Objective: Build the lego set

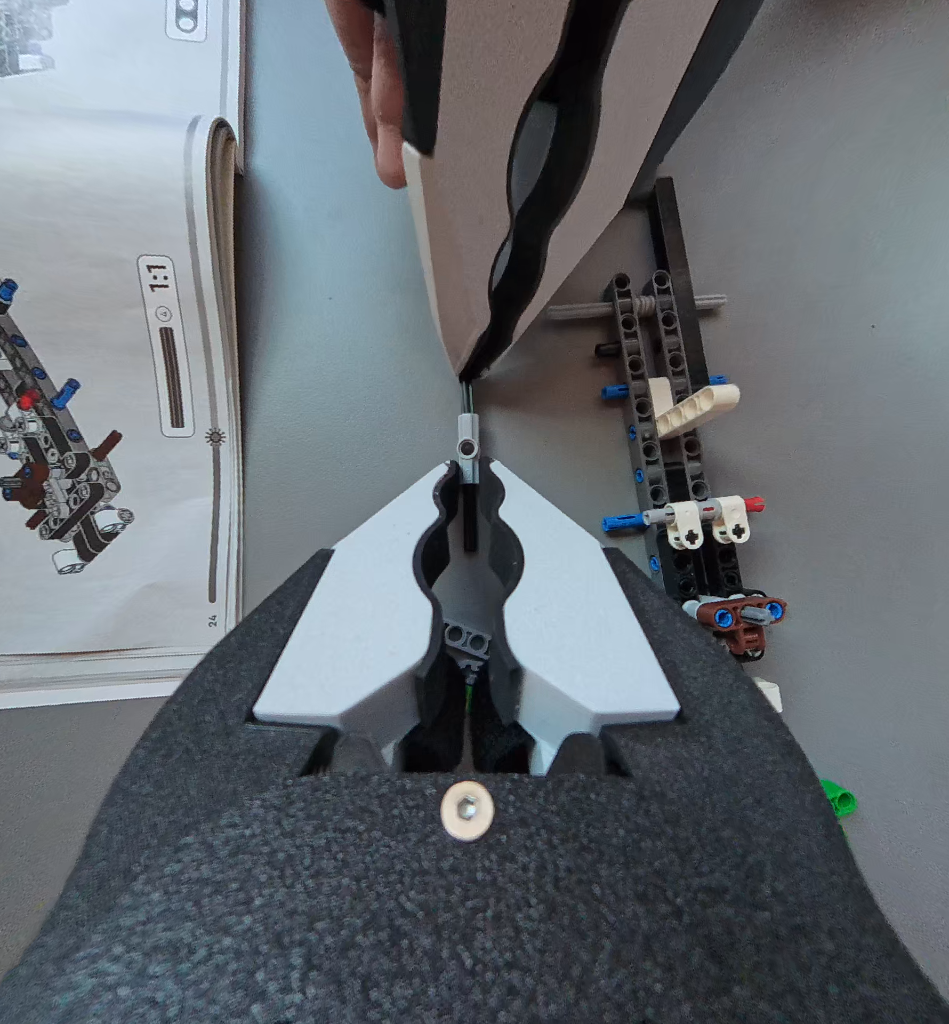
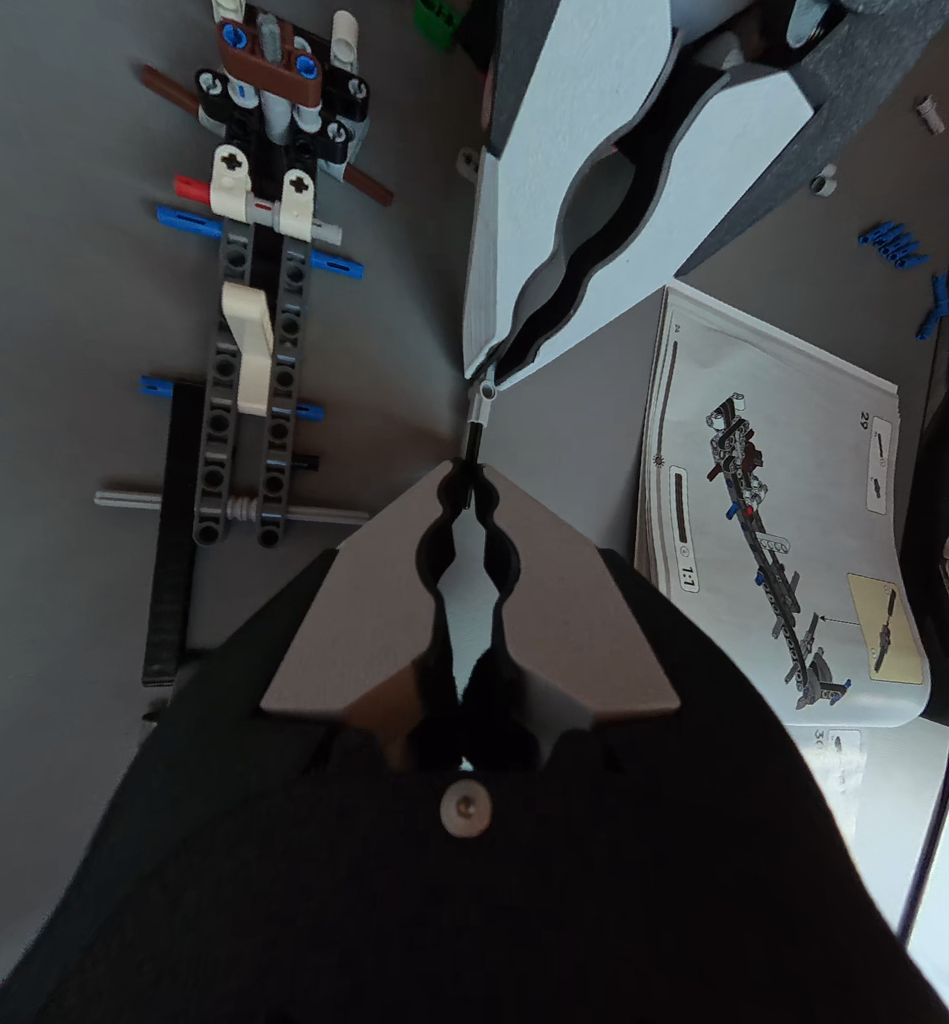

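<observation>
— Connector (image 1: 468, 448), grey, one only: where is it held?
— Over the grey table (image 1: 323, 332), threaded on one black rod (image 1: 468, 515); the left gripper (image 1: 468, 468) is clamped on the connector, the right gripper (image 2: 468, 471) on the rod.
— What is seen nearby?
— One brick assembly (image 1: 677, 443) and one open booklet (image 1: 90, 388).

Soft daylight, dimmer blurred right view, wide-angle bending at edges

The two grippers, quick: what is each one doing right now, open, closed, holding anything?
Left gripper: closed on the light grey connector with a black axle.
Right gripper: closed on the thin black axle at that connector's other end.
</observation>
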Tool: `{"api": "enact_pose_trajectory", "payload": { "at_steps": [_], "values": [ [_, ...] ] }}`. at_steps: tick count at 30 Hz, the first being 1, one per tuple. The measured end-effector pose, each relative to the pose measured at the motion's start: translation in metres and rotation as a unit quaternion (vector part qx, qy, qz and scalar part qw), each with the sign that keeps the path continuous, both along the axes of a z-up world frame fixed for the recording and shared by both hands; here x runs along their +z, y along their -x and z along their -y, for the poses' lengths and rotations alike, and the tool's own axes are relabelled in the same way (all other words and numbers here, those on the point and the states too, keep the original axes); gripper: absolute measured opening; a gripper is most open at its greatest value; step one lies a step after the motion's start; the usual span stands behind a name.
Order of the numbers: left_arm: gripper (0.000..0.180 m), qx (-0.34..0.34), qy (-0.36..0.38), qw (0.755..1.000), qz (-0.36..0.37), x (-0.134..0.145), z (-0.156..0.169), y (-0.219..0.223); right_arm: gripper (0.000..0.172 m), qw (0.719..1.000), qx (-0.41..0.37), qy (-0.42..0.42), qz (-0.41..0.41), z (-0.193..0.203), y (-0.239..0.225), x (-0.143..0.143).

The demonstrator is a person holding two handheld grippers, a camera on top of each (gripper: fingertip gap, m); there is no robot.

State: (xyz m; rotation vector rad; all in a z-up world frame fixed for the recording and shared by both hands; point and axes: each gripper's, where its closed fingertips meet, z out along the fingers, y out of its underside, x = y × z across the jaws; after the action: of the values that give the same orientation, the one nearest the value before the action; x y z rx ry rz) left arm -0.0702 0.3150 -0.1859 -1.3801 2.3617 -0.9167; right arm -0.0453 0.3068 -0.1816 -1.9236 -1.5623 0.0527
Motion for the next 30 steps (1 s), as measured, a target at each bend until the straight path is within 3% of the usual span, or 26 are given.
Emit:
{"api": "enact_pose_trajectory", "payload": {
  "at_steps": [19,30],
  "values": [
    [0.005,0.031,-0.016,0.999,-0.02,-0.0001,-0.0006,-0.0011,0.0,1.0,-0.014,0.009,-0.014,-0.0009,0.0021,0.0037],
    [0.005,0.005,-0.046,0.999,-0.008,-0.0005,-0.0015,-0.0012,0.0,0.999,-0.013,0.024,-0.042,-0.0036,0.0012,-0.0012]
  ]
}}
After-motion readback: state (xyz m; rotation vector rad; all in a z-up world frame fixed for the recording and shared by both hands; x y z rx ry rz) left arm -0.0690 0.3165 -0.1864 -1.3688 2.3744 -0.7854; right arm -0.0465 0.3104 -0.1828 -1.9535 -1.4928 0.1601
